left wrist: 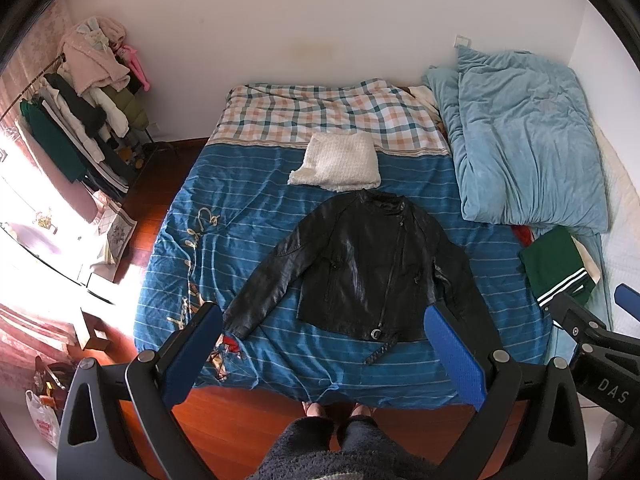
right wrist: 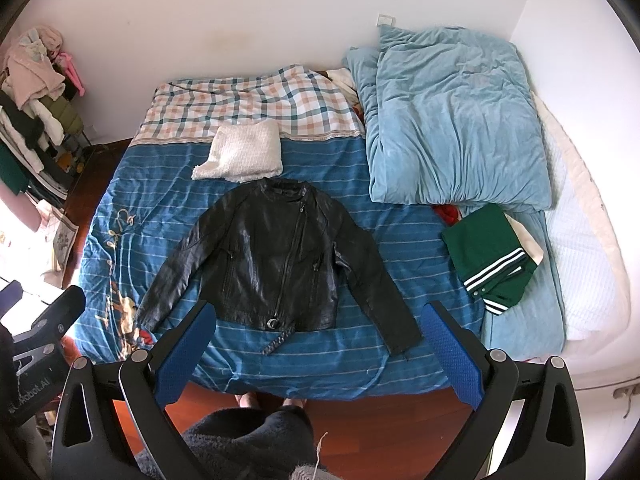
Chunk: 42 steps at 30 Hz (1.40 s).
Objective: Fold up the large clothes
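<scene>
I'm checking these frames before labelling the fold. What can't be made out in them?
- Black jacket: its right cuff is hidden in the left wrist view behind a blue finger pad; the back is face down.
- Red item: mostly under the light blue duvet, kind unclear.
- White folded garment: type unreadable in either view.
- Clothes rack: cut off by the left fisheye edge.

A bed (left wrist: 256,344) is set against a plain white wall (left wrist: 320,20); a clothes rack (left wrist: 80,120) is lit by strong daylight over the reddish wooden floor (left wrist: 240,420)
</scene>
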Tool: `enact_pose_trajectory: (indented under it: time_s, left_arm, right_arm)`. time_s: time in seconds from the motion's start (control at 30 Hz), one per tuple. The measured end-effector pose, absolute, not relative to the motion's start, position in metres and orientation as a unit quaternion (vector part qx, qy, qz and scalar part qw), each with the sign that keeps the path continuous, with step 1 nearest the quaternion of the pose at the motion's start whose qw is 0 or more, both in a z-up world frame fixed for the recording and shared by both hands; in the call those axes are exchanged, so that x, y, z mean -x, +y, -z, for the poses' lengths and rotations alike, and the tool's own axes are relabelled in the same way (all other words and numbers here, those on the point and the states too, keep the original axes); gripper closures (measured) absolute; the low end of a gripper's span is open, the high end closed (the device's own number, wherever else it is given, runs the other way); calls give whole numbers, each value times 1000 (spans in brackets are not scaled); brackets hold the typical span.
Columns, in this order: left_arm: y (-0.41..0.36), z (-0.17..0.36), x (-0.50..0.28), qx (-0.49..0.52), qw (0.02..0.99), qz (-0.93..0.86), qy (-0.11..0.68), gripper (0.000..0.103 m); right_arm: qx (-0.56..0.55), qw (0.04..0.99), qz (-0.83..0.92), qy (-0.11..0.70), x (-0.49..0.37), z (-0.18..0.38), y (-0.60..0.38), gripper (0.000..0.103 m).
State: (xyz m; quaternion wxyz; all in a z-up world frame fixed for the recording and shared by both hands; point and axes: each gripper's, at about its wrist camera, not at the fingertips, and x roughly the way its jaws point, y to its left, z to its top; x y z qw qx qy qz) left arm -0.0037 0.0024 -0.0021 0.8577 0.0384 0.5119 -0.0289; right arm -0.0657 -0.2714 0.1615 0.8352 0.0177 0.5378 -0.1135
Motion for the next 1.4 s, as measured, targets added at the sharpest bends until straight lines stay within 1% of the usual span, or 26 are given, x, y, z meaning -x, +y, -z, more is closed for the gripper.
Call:
enact_pose_trajectory:
  time_s: [0.5,0.8,1.4]
  left_arm:
    - [2,-2,3,-38,858,30,512,0]
    - [0,-7,0,-37,858,30,512,0]
    - [-1,-13,0,-37,860,31,509,0]
  right_arm:
    - [-17,836,113,536,69,-163,-272,0]
    - [-13,838,110,534,65,-185,-272,0]
    - [-12,839,112,532,70,-186,-270,0]
